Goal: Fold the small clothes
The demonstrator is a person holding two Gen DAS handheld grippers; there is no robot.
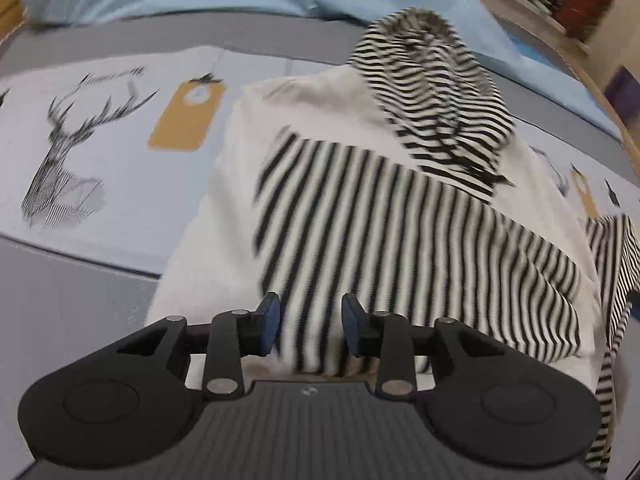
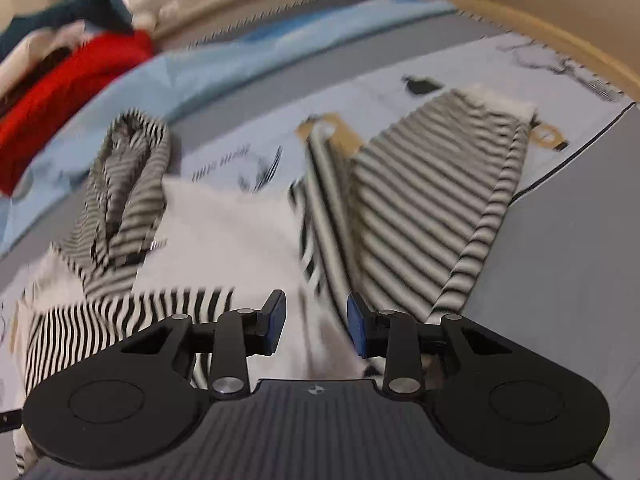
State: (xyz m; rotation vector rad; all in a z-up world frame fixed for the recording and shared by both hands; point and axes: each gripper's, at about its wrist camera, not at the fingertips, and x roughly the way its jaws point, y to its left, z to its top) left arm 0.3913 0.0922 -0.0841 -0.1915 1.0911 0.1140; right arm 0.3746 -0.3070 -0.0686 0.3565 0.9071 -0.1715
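Lying on a deer-print bedsheet [image 1: 100, 184], the white hooded top [image 1: 320, 100] spreads straight ahead of the left gripper [image 1: 311, 326], its long axis running away toward the striped hood [image 1: 432, 92]; fingers apart, gripping nothing, tilted steeply down.

Seen from the right gripper [image 2: 316, 326], fingers likewise apart and empty, a striped sleeve [image 2: 432, 208] stretches beyond them, right of the hood [image 2: 128, 184].

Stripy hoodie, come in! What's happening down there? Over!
Left gripper open, right gripper open, nothing pinched. Stripy hoodie flat on bed, one sleeve folded in, hood still out. Nothing blocking.
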